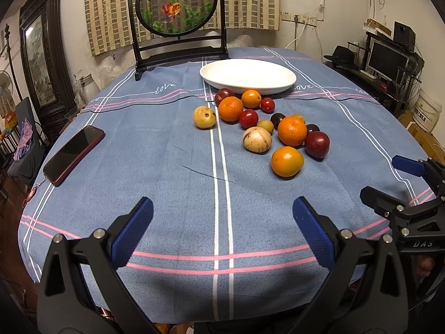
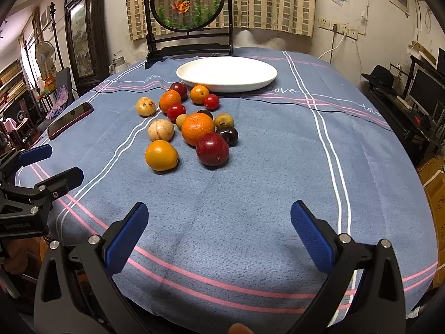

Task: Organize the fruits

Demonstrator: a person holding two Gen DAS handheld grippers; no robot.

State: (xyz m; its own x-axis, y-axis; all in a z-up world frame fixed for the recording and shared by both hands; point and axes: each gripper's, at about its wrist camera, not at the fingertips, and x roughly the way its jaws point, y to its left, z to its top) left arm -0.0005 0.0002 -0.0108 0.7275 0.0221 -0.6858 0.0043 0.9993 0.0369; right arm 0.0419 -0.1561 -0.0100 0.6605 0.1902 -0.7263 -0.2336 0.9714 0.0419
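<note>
Several loose fruits lie on the blue tablecloth: oranges (image 1: 287, 161) (image 2: 161, 155), a big tangerine (image 1: 292, 130) (image 2: 198, 128), dark red plums (image 1: 317, 144) (image 2: 212, 149), small red ones and pale brown fruits (image 1: 257, 140) (image 2: 160, 130). An empty white plate (image 1: 247, 76) (image 2: 226, 73) stands just behind them. My left gripper (image 1: 222, 217) (image 2: 48, 164) is open and empty over the near cloth. My right gripper (image 2: 219, 222) (image 1: 386, 178) is open and empty, beside the left one, near the front right edge.
A red-cased phone (image 1: 73, 153) (image 2: 71, 119) lies at the table's left edge. A framed round goldfish screen (image 1: 178, 19) (image 2: 189, 14) stands behind the plate. The table edge curves close below both grippers; a desk with a monitor (image 1: 386, 61) is to the right.
</note>
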